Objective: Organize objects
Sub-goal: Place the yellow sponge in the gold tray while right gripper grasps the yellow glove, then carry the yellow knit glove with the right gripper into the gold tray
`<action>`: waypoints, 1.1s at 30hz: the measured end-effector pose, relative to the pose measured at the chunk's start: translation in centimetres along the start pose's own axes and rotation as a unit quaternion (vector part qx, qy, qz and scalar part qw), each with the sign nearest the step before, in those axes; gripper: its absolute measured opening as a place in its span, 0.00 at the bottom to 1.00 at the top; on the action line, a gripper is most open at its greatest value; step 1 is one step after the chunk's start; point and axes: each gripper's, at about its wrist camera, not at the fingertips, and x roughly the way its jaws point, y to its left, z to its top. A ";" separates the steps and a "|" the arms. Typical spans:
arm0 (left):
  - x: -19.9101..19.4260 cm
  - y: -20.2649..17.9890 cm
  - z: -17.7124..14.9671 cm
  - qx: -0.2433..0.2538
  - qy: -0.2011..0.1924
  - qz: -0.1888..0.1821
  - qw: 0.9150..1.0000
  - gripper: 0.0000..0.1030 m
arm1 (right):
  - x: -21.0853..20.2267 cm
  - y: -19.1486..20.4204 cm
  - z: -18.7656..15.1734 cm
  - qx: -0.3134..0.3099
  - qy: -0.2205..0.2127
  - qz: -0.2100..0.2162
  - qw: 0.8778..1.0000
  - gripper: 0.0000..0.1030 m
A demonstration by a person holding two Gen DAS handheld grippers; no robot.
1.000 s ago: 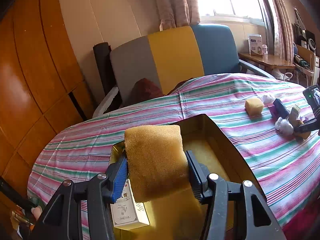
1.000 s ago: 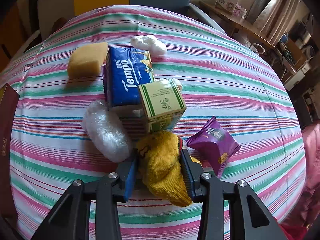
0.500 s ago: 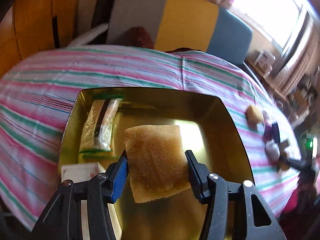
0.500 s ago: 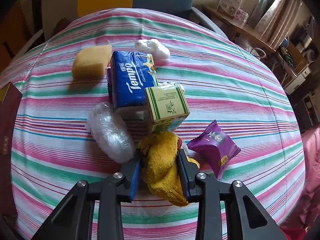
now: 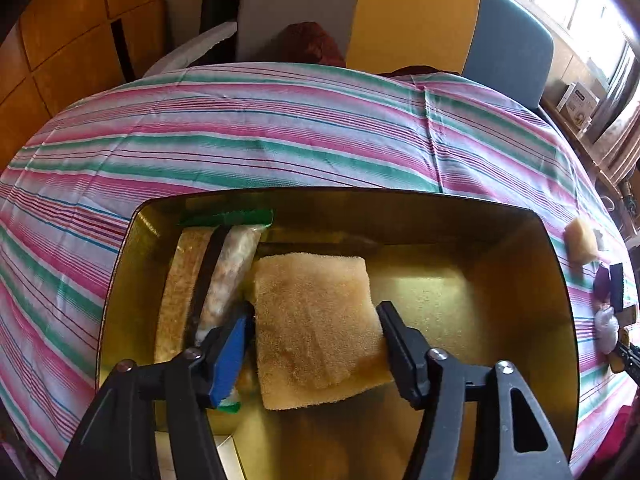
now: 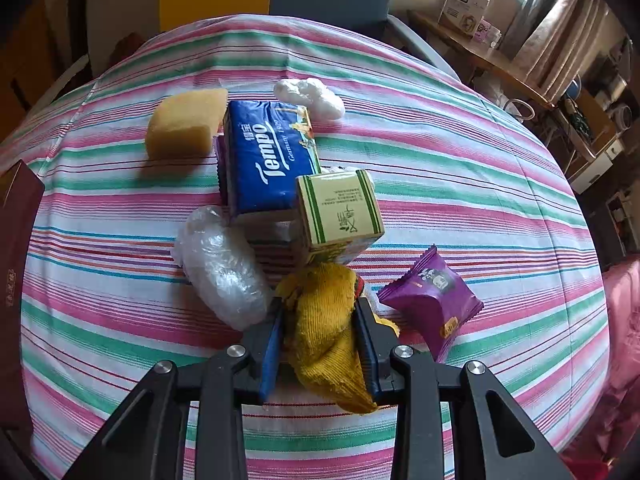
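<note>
At the far left of my view the striped worktop (image 5: 280,136) curved away, and the gold tin (image 5: 520,280) sat on it with a wrapped snack packet (image 5: 232,268) lying along its left wall. My left hand-held gripper (image 5: 316,332) hung down inside the tin, its jaws having just spread, released around the big sponge (image 5: 316,320), which lay on the tin floor just beside the packet (whether the pads were quite clear of its sides I could not tell). That was the drop-off step, I judged; next I needed to lift straight up, since the tin walls stood close on every side and the packet nearly touched my left finger.

Further right, on the open cloth, my right hand-held gripper (image 6: 320,340) was clenched on the yellow cloth (image 6: 328,328). A plastic-wrapped bundle (image 6: 220,268) lay just to its left, a green-striped box (image 6: 340,212) and the blue tissue pack (image 6: 268,160) ahead, a purple sachet (image 6: 432,300) just right. With neighbours so near, a clean vertical lift seemed wisest before carrying it leftward to the tin, whose dark outer wall (image 6: 16,240) showed at the left edge.
</note>
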 end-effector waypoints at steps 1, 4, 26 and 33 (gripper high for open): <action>-0.4 0.0 -0.1 0.000 -0.004 -0.004 1.000 0.74 | 0.0 0.1 0.0 -0.001 0.000 -0.001 1.000 0.33; -1.3 0.2 -0.2 0.012 -0.017 -0.002 1.000 0.78 | 0.1 0.0 0.0 0.000 0.000 0.001 1.000 0.33; -13.0 0.9 -9.8 0.034 -0.112 -0.023 0.993 0.78 | -2.7 3.6 -0.4 -0.035 -0.041 0.118 0.992 0.31; -14.1 2.4 -10.9 0.040 -0.128 0.012 0.991 0.78 | -5.8 6.5 -1.3 -0.036 -0.074 0.152 0.985 0.32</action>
